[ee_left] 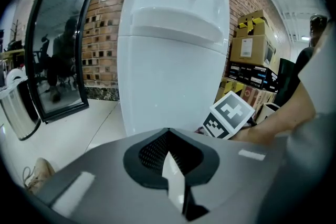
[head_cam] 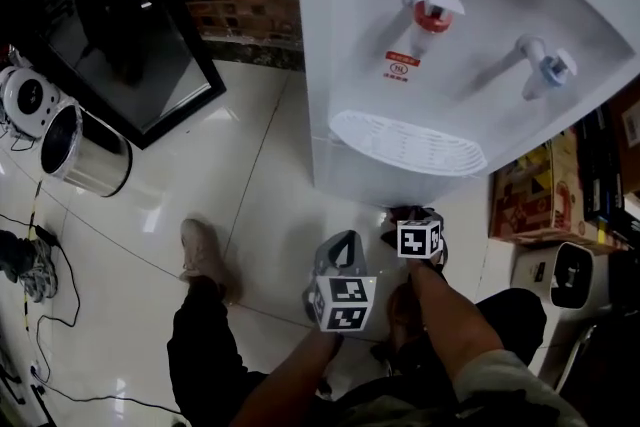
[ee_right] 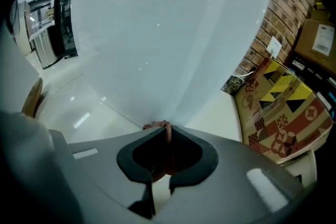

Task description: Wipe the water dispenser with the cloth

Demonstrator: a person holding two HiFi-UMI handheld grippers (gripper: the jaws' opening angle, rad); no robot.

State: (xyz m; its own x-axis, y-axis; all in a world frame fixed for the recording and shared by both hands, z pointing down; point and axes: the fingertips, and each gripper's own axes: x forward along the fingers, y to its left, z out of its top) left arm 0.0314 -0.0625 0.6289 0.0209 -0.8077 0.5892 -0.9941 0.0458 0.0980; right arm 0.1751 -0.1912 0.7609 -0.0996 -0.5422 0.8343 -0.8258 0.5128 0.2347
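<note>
At the foot of the white water dispenser, on the tiled floor, both grippers are seen in the head view. The left gripper is nearer the person, and the right gripper is up against the cabinet's base. The dispenser stands upright, its red tap, blue tap and drip tray turned toward the person. A steel bin and a dark-framed mirror are set well to its left, and cardboard boxes just to its right.

In the left gripper view, the jaws are closed together with nothing between them, and the dispenser's front is faced squarely.

In the right gripper view, the jaws are clamped on a reddish cloth. It is bunched, so its long axis cannot be told. A small fold pokes past the tips, close against the dispenser's lower wall. A patterned box stands to the right.
</note>
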